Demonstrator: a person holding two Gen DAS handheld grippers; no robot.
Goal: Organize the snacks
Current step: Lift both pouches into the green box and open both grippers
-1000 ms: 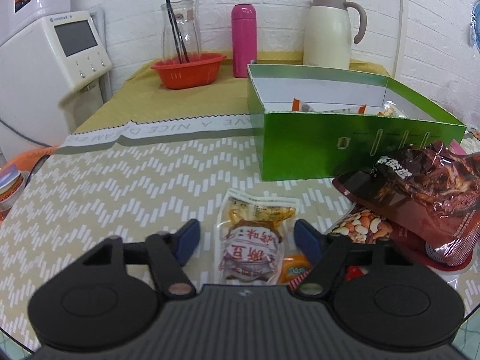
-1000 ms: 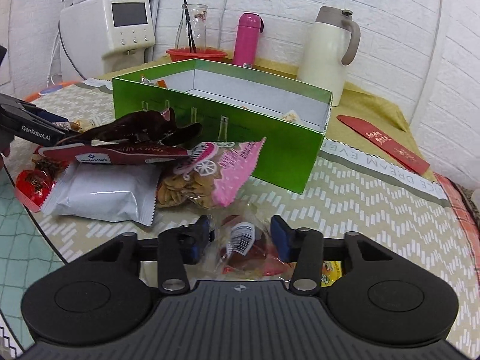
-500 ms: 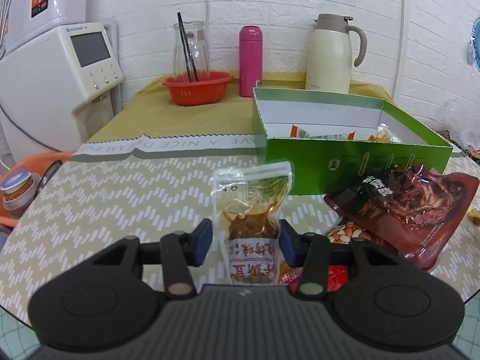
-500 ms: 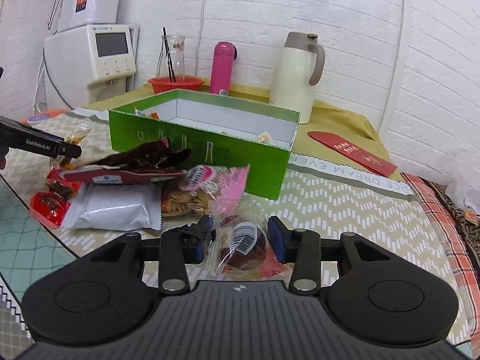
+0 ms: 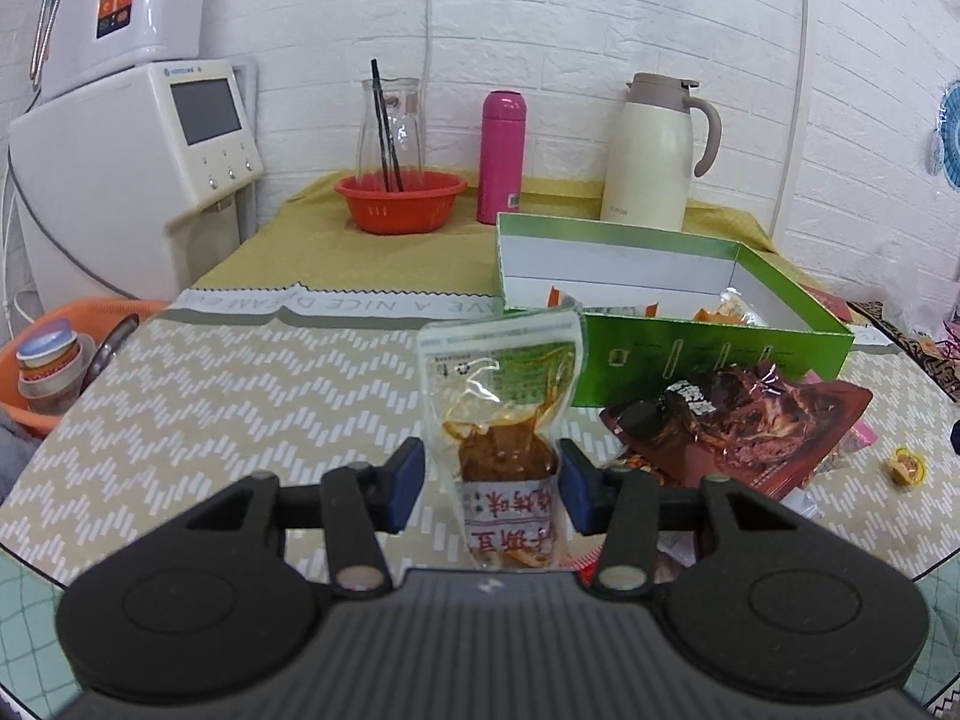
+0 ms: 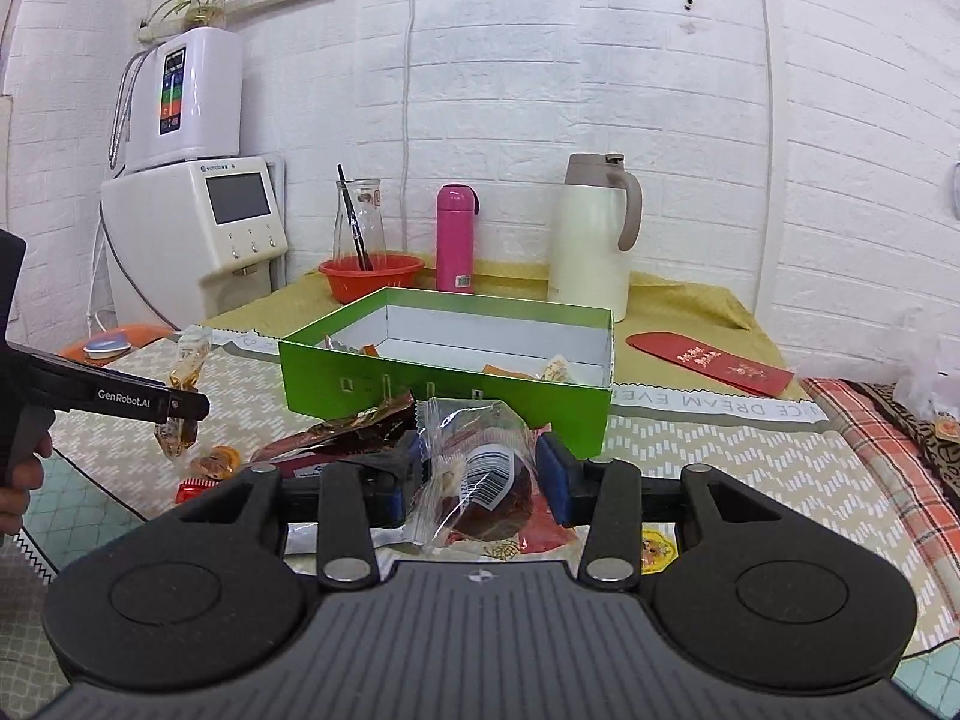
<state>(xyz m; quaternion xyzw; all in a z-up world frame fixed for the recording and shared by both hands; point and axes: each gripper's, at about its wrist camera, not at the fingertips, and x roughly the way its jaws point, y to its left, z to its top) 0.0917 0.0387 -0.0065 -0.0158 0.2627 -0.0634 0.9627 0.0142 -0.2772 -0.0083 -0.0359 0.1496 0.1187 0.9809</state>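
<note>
My left claw is closed on the tofu pouch, pinched at its lower half and lifted off the worktop; the pouch stands upright, its sealed top free above the pads. My right claw is clamped on the barcode packet, also lifted, just in front of the green box. The box is open and sits ahead of both claws, with a few small snacks already inside. More bags lie in a pile on the worktop just before the box.

Judgement: both items are light, soft film packs. The pouch looks to hold sauce, so it should sag and slide under pressure; a hold at the firm filled part is safer than the slick seal. The packet crinkles and may twist in the grip.
</note>
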